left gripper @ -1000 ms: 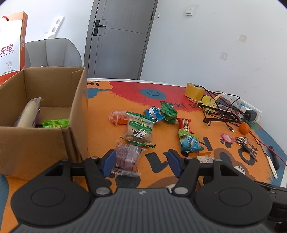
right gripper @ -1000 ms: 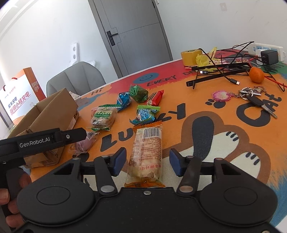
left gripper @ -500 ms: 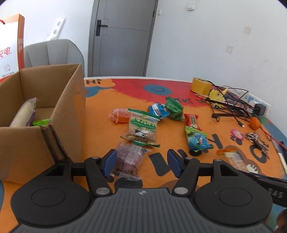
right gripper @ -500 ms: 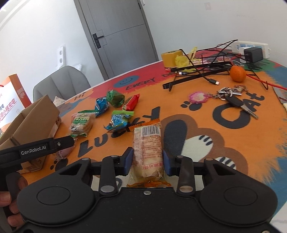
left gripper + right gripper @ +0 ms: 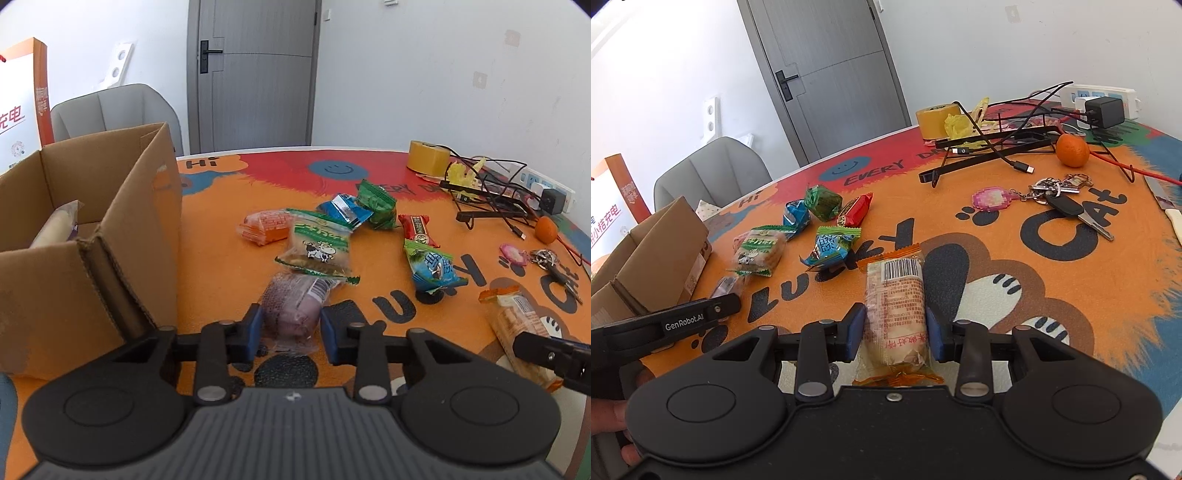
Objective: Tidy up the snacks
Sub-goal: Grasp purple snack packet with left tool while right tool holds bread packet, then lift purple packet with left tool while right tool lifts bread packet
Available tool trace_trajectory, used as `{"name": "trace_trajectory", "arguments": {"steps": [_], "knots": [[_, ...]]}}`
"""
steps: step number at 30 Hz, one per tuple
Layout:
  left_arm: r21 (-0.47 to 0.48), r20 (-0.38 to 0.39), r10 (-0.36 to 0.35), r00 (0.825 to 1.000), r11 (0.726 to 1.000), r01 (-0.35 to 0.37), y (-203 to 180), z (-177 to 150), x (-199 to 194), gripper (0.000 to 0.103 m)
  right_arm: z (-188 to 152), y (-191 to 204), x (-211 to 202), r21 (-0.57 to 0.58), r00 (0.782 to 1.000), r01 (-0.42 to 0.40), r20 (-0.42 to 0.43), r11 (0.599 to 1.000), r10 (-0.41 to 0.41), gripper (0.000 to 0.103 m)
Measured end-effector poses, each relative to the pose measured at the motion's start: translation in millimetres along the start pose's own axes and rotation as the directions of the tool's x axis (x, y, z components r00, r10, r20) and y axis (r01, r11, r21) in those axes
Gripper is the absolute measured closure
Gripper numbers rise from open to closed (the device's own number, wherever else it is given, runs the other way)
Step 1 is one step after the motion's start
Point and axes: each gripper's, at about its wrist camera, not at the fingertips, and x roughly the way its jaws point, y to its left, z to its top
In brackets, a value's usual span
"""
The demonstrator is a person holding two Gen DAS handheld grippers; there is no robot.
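Down at the table, the left gripper (image 5: pixel 290 330) has its blue pads closed in on a purple snack (image 5: pixel 295 308), one pad at each side of the clear wrapper, which lies flat on the mat (image 5: pixel 221 266). Just left of it stands an open cardboard box (image 5: pixel 110 236) with a pale packet (image 5: pixel 55 225) leaning inside. Ahead of the purple snack lies a green cow-print pack (image 5: pixel 317 247), touching it, and beyond that an orange pack (image 5: pixel 264 230), a blue one (image 5: pixel 345 210), a dark green one (image 5: pixel 376 203), a red one (image 5: pixel 419 230) and a blue-green one (image 5: pixel 432 267), all loose on the mat.

Further right, the right gripper (image 5: pixel 894 332) pinches a long beige pack (image 5: pixel 895 314) by its sides, barcode end pointing away, the near end still on the mat. The left gripper's side shows in that view as a black bar marked GenRobot.AI (image 5: pixel 683 323), with the person's left hand (image 5: pixel 617 417) wrapped round its handle at the lower edge.

The table is round, covered by an orange cartoon mat with black lettering. Towards its far right side lie a tape roll (image 5: pixel 938 116), a tangle of black cables (image 5: pixel 1004 140), a power strip (image 5: pixel 1104 98), a mandarin (image 5: pixel 1071 149) and keys (image 5: pixel 1067 203). Behind stand a grey chair (image 5: pixel 110 110), a grey door (image 5: pixel 255 74) and white walls.
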Motion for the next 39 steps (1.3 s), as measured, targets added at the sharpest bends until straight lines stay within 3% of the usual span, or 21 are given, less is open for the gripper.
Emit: {"name": "trace_trajectory", "arguments": {"steps": [4, 12, 15, 19, 22, 24, 27, 29, 31, 35, 39], "knots": [[0.008, 0.004, -0.002, 1.0, 1.0, 0.002, -0.2, -2.4, -3.0, 0.077, 0.2, 1.3, -1.3, 0.002, 1.0, 0.007, -0.006, 1.0, -0.007, 0.066], [0.008, -0.024, -0.102, 0.994, 0.995, 0.102, -2.7, -4.8, -19.3, 0.083, 1.2, 3.8, -9.5, 0.009, 1.0, 0.017, 0.009, 1.0, -0.017, 0.067], [0.003, -0.029, -0.126, 0.992, 0.992, 0.126, -4.1, -6.1, -24.5, 0.085, 1.6, 5.1, -13.3, 0.004, 1.0, 0.017, 0.022, 1.0, -0.017, 0.074], [0.008, -0.039, -0.151, 0.988, 0.988, 0.152, -5.1, -7.8, -30.6, 0.085, 0.4, 6.7, -15.3, 0.003, 1.0, 0.019, 0.02, 1.0, -0.019, 0.074], [0.018, -0.055, -0.171, 0.984, 0.985, 0.172, -6.7, -9.7, -34.2, 0.085, -0.9, 9.2, -17.0, -0.006, 0.999, 0.031, 0.021, 0.999, -0.031, 0.065], [0.028, -0.071, -0.175, 0.982, 0.984, 0.178, -8.2, -10.2, -35.2, 0.084, -1.7, 10.0, -16.5, -0.007, 0.999, 0.038, 0.026, 0.999, -0.038, 0.043], [0.059, -0.081, -0.152, 0.985, 0.986, 0.157, -12.4, -10.6, -35.9, 0.076, -3.8, 13.0, -11.5, -0.018, 0.998, 0.053, 0.022, 0.998, -0.053, 0.039], [0.073, -0.081, -0.14, 0.987, 0.987, 0.146, -13.6, -11.1, -35.5, 0.049, -5.3, 14.1, -7.0, -0.023, 0.999, 0.05, 0.009, 0.999, -0.049, 0.039], [0.067, -0.057, -0.136, 0.989, 0.988, 0.14, -12.1, -11.0, -37.1, 0.035, -7.4, 15.2, -4.1, -0.033, 0.999, 0.052, 0.004, 0.998, -0.052, 0.039], [0.09, -0.015, -0.118, 0.993, 0.989, 0.119, -14.0, -9.3, -36.9, 0.026, -9.2, 16.1, -5.4, -0.06, 0.998, 0.064, 0.011, 0.996, -0.064, 0.047], [0.09, -0.025, -0.105, 0.994, 0.99, 0.107, -14.8, -7.0, -26.6, 0.026, -7.1, 7.9, -8.3, -0.035, 0.999, 0.054, 0.007, 0.998, -0.054, 0.052]]}}
